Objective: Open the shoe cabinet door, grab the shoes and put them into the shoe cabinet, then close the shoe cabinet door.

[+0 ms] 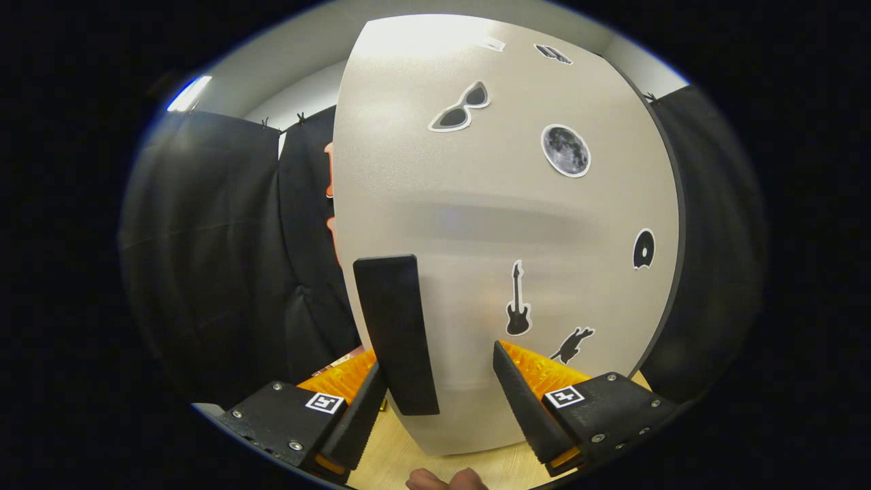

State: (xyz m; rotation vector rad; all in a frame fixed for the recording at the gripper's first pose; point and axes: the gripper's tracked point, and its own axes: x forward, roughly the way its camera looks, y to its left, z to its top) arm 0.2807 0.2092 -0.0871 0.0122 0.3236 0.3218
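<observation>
A: Where is the shoe cabinet door (503, 224)?

B: It stands straight ahead of the claw (442, 401), very near. It is a flat panel, pale beige, with a fine matte grain and a thin dark edge on its right side.

A: And the handle (396, 333)?

B: A dark, long bar, upright and slightly tilted, near the left edge of the door. It looks smooth and rectangular. It sits between the two fingers, close by the left one. I cannot tell if that finger touches it.

A: So the claw is apart?

B: Yes, the fingers are spread wide; the right one is clear of the handle. Their inner faces have small teeth.

A: What else is on the door?

B: Flat stickers with white outlines: sunglasses (460, 107) above, a round grey moon (565, 150), a guitar (518, 301) right of the handle.

A: Below the door?

B: A light wooden worktop (388, 456), smooth.
</observation>
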